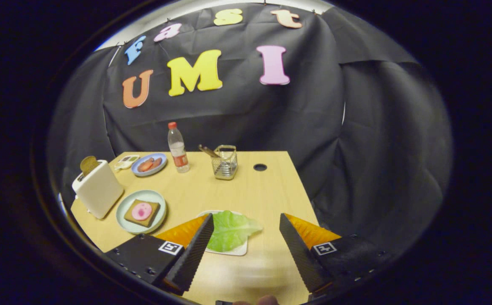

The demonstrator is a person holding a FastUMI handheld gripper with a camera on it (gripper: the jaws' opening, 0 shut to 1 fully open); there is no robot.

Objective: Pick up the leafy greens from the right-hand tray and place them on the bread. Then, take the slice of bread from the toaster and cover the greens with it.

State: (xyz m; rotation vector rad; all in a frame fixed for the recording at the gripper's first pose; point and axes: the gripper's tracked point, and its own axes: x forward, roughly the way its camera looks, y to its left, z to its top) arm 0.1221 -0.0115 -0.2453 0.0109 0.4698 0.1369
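Observation:
A green lettuce leaf (pixel 231 229) lies on a white tray (pixel 236 251) on the wooden table, just ahead of my left finger (pixel 195 250) and partly hidden by it. My gripper (pixel 246 226) is open, with nothing between the fingers. To the left, a pale green plate (pixel 123 216) holds a slice of bread (pixel 142 213) topped with a pink round slice. A white toaster (pixel 98 189) stands left of that plate, and a second bread slice (pixel 88 164) sticks up out of its slot.
At the back of the table (pixel 250 190) stand a plastic bottle with a red cap (pixel 178 148), a wire basket with a utensil (pixel 225 162) and a blue plate of food (pixel 149 164). A round hole (pixel 260 167) is near the far right corner.

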